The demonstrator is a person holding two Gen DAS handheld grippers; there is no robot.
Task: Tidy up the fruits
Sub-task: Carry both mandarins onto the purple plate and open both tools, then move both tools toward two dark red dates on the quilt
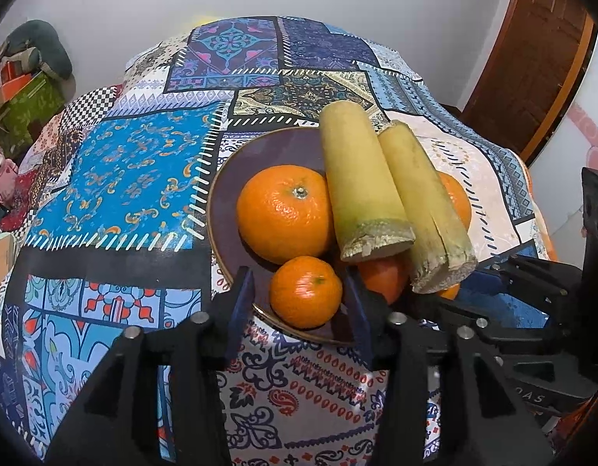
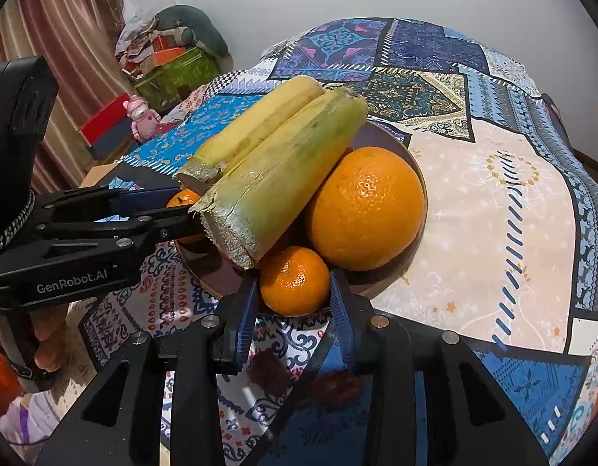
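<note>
A dark purple plate [image 1: 237, 163] on the patterned tablecloth holds two large oranges, several small tangerines and two yellow-green stalk pieces [image 1: 361, 178] that lie across the fruit. My left gripper [image 1: 299, 303] stands open with a small tangerine [image 1: 306, 291] between its blue pads at the plate's near rim; contact is unclear. My right gripper [image 2: 294, 303] brackets another small tangerine [image 2: 294, 280], pads close to its sides. A large orange [image 2: 367, 207] sits right behind it. The left gripper [image 2: 105, 213] shows in the right wrist view, the right gripper [image 1: 532, 295] in the left wrist view.
The patchwork tablecloth [image 1: 124, 178] covers a round table whose edge drops off on all sides. A pink figurine [image 2: 141, 116] and boxes with clutter [image 2: 171, 62] stand beyond the far left edge. A wooden door [image 1: 532, 58] is at the right.
</note>
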